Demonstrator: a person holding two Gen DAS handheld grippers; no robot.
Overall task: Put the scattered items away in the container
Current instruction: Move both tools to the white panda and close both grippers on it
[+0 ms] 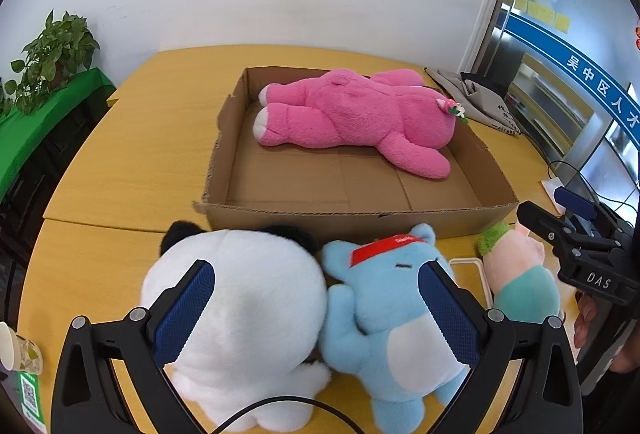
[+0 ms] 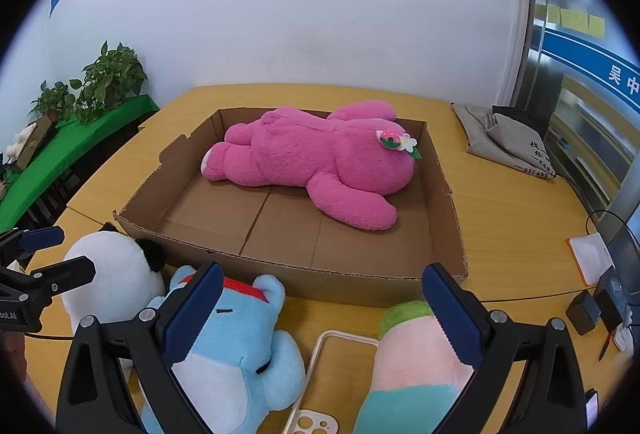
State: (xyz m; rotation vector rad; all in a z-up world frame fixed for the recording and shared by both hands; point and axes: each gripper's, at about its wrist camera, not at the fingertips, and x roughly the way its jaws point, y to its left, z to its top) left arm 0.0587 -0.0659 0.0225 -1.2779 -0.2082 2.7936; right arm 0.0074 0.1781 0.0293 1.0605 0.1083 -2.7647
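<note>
pink plush (image 2: pixel 312 162) inside cardboard box (image 2: pixel 444 190); three plushies outside

A big pink plush bear (image 1: pixel 352 118) lies inside the shallow brown cardboard box (image 1: pixel 496 210). On the yellow wooden counter (image 1: pixel 132 170) before it, the left gripper (image 1: pixel 316 314) hangs with jaws spread over a white plush panda (image 1: pixel 240 314) and a light-blue plush toy (image 1: pixel 392 318).

Black hand-held gripper (image 1: pixel 316 310) frames, blue ribbed pads (image 1: pixel 186 310) — silver screws
</note>
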